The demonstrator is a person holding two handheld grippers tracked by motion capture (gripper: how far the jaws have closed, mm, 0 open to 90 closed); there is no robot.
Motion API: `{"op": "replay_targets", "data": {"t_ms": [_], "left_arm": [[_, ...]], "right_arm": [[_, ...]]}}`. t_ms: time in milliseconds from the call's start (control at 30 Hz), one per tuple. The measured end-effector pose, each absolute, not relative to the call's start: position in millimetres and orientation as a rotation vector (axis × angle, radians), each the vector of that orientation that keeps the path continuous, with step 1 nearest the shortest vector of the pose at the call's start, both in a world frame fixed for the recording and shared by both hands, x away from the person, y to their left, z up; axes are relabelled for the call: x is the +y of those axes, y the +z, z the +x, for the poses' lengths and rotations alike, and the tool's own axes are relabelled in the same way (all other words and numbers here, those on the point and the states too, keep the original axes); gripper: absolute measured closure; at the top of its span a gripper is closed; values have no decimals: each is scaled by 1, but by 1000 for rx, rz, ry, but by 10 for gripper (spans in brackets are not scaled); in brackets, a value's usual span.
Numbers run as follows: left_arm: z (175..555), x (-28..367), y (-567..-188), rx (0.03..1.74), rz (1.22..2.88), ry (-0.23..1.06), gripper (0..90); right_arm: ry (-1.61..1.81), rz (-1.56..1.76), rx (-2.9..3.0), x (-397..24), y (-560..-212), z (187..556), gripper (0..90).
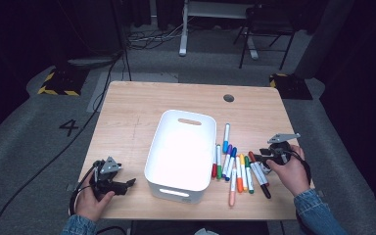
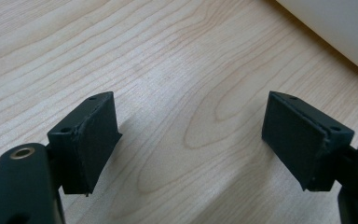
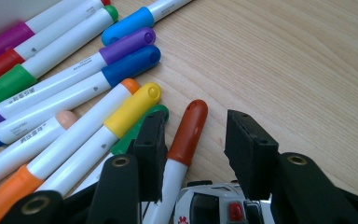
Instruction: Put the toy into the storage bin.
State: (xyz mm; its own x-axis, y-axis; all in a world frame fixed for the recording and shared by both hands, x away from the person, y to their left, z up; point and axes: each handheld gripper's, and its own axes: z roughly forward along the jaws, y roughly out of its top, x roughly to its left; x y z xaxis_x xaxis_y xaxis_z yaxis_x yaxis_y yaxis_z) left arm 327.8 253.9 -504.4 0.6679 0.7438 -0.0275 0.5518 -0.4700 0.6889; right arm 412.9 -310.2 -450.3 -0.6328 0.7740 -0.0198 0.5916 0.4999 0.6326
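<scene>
In the high view a white bin (image 1: 181, 152) stands in the middle of a light wooden table (image 1: 137, 105), and a loose pile of markers (image 1: 237, 169) lies on the wood just to its right. The left gripper (image 1: 127, 184) rests low near the table's front left corner, held in the person's left hand (image 1: 92, 200), pointing toward the bin and apart from it. The right gripper (image 1: 255, 157) is at the right edge of the marker pile, in the right hand (image 1: 293, 174), with its tips over the nearest markers. In the left gripper view the two black jaws stand wide apart over bare wood (image 2: 186, 93) with nothing between them; a curved piece of the white bin (image 2: 335, 28) shows at the upper right corner. In the right gripper view the jaws are partly open and straddle a marker with a red-brown cap (image 3: 186, 133), which lies on the table between them; the left jaw is just beside the cap, the right one stands clear of it, and I cannot tell whether any pad presses on it. Left of it lie a yellow-capped marker (image 3: 133, 109), an orange one (image 3: 74, 140), and blue (image 3: 130, 63) and purple (image 3: 126, 44) ones farther off. A small white toy car (image 3: 209, 205) sits low between the jaws' bases.
</scene>
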Motion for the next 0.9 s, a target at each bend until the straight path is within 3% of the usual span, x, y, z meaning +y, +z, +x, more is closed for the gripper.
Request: {"op": "replay_targets", "data": {"t_ms": [467, 900], "left_arm": [[325, 255, -505, 1002, 2194, 362, 187], [323, 254, -505, 1006, 2191, 361, 187]], "right_arm": [[742, 1257, 2433, -299, -453, 423, 587], [688, 1307, 2478, -293, -469, 430, 661]]}}
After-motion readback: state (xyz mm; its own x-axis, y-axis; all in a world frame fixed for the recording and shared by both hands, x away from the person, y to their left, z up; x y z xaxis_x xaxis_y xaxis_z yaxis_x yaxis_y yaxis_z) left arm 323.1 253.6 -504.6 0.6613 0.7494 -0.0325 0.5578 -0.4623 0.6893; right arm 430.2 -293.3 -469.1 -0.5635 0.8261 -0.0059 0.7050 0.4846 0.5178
